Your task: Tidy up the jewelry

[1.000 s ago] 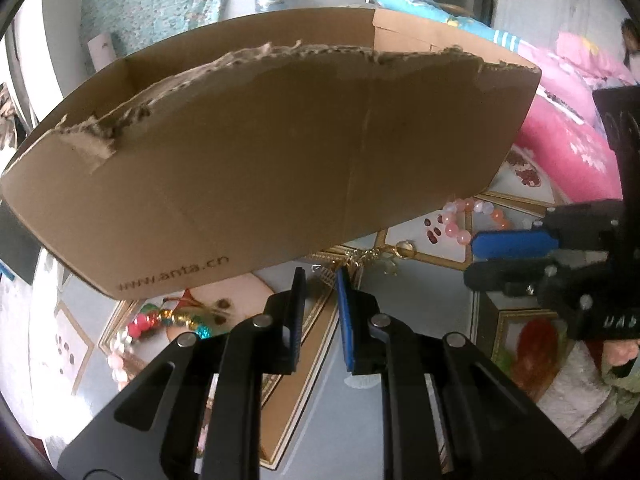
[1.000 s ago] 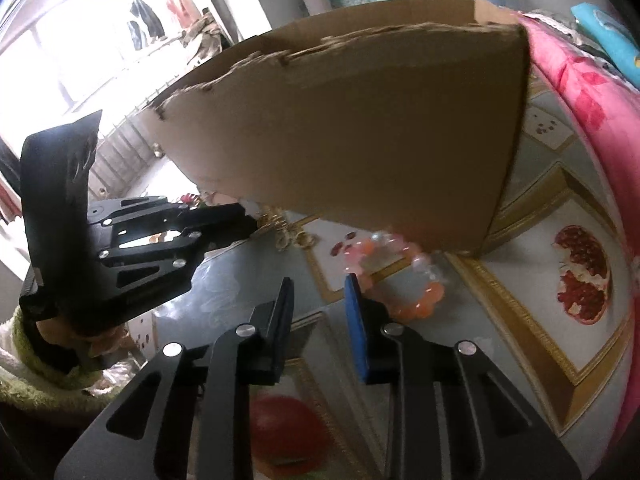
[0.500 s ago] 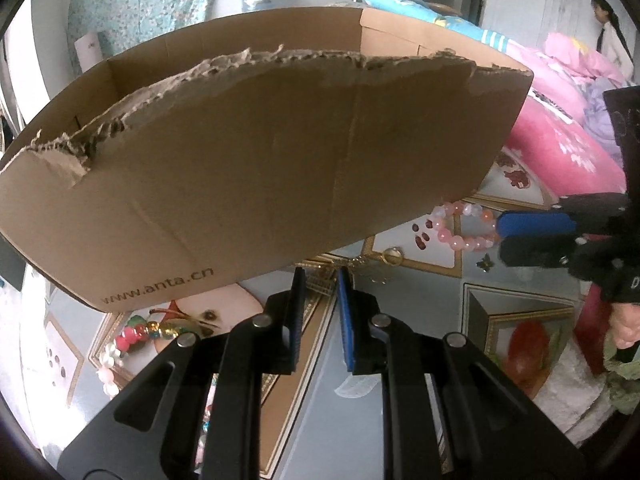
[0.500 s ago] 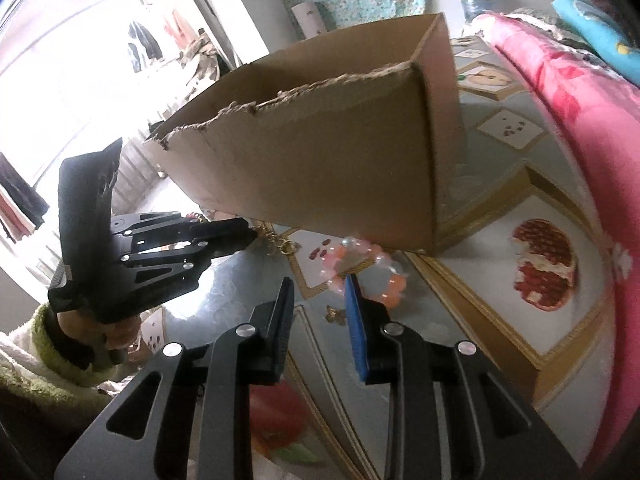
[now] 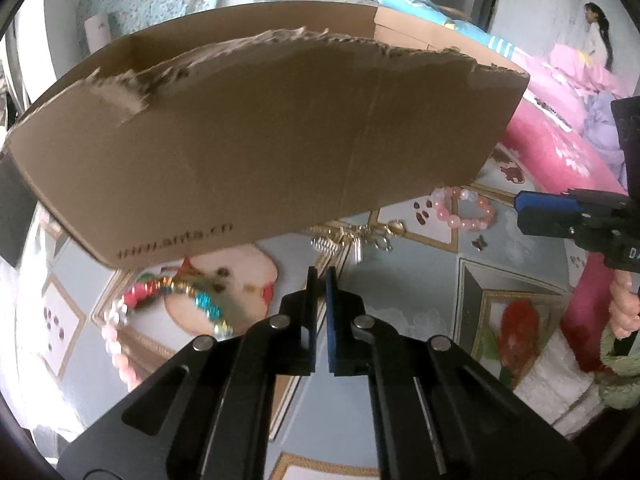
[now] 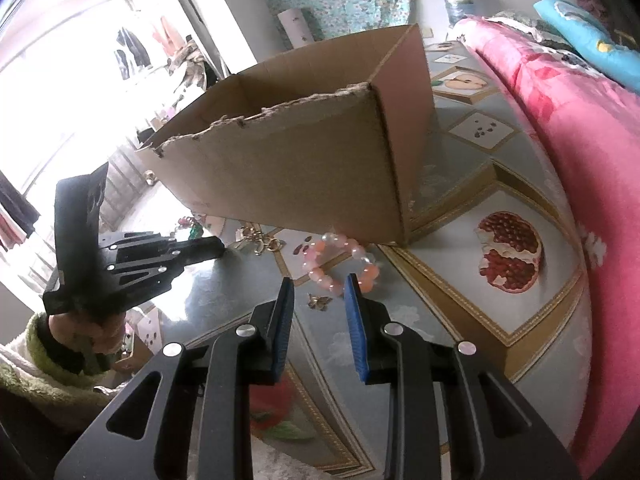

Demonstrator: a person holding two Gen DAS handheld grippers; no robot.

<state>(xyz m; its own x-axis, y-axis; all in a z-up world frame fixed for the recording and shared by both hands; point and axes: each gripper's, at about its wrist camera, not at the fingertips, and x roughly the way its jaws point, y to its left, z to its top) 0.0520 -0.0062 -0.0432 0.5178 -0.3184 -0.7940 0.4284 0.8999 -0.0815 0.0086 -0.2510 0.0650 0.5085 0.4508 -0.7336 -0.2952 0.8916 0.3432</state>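
Note:
A torn cardboard box (image 5: pixel 260 140) (image 6: pixel 300 176) stands on the patterned table. Along its near side lie a pink bead bracelet (image 5: pixel 448 214) (image 6: pixel 316 276), a gold chain piece (image 5: pixel 352 240) (image 6: pixel 260 240), a multicoloured bracelet (image 5: pixel 176 288) and a small butterfly charm (image 5: pixel 479 243) (image 6: pixel 319 301). My left gripper (image 5: pixel 319 276) (image 6: pixel 216 246) hovers just short of the gold chain, its jaws closing to shut with nothing between them. My right gripper (image 6: pixel 318 284) (image 5: pixel 520 208) is open and empty, held above the table just short of the pink bracelet and the charm.
A pink quilt (image 6: pixel 580 120) borders the table on the right. A pale pink bead strand (image 5: pixel 114 344) lies at the table's left edge. A person (image 5: pixel 596 36) stands far back in the room. The table cloth (image 6: pixel 508 252) shows fruit pictures.
The left gripper's jaws have drawn together. The right gripper has pulled back from the box, so the box looks smaller and the whole pink bracelet shows in front of it.

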